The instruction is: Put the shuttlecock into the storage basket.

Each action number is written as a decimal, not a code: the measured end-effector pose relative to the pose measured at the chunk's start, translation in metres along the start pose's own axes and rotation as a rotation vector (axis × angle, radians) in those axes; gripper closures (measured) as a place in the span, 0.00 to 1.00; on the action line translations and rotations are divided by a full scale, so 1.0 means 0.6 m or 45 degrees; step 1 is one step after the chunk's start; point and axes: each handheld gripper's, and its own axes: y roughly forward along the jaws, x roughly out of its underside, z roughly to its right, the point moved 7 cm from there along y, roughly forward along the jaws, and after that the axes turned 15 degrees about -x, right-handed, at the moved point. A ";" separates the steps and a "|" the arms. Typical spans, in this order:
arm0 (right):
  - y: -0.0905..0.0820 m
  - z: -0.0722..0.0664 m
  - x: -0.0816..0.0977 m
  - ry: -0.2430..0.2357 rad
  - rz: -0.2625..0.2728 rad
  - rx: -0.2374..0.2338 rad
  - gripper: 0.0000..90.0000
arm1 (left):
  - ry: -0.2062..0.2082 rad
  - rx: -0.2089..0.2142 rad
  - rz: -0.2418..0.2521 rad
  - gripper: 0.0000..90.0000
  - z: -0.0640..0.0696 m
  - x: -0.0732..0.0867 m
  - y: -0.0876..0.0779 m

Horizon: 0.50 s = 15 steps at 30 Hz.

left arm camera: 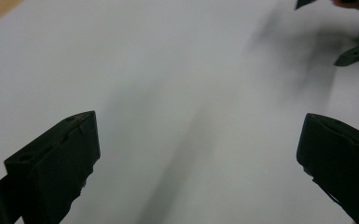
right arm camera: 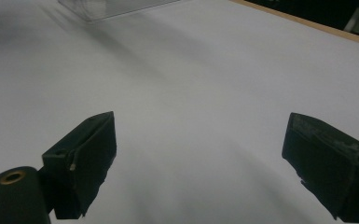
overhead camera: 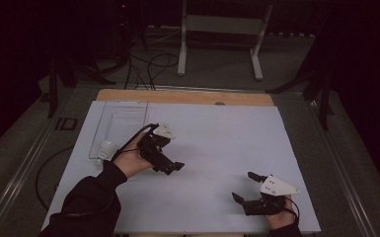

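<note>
Over the white table sheet [overhead camera: 212, 143], the left gripper [overhead camera: 170, 167] hovers with jaws spread wide and empty just right of the clear plastic tray [overhead camera: 121, 126] at the far left, while the right gripper [overhead camera: 244, 187], equally wide and empty, sits well apart near the front right edge.

Dark room — white stand [overhead camera: 220, 29], floor cables [overhead camera: 148, 66].

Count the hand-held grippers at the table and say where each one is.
2. The left gripper hovers near the clear tray at the table's left; the right gripper sits near the front right edge. Both have fingers apart.
</note>
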 end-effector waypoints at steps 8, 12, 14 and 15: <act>0.000 0.000 0.000 -0.001 -0.001 -0.002 0.11 | 0.030 0.027 0.004 0.00 0.013 0.021 0.018; 0.000 0.000 0.000 0.001 -0.002 -0.003 0.11 | 0.023 0.039 -0.007 0.00 0.022 0.034 0.030; 0.000 0.000 0.000 0.000 -0.003 -0.003 0.11 | 0.014 0.036 0.001 0.00 0.024 0.036 0.033; 0.000 0.000 0.000 0.000 -0.002 -0.004 0.11 | 0.016 0.040 0.007 0.00 0.026 0.037 0.034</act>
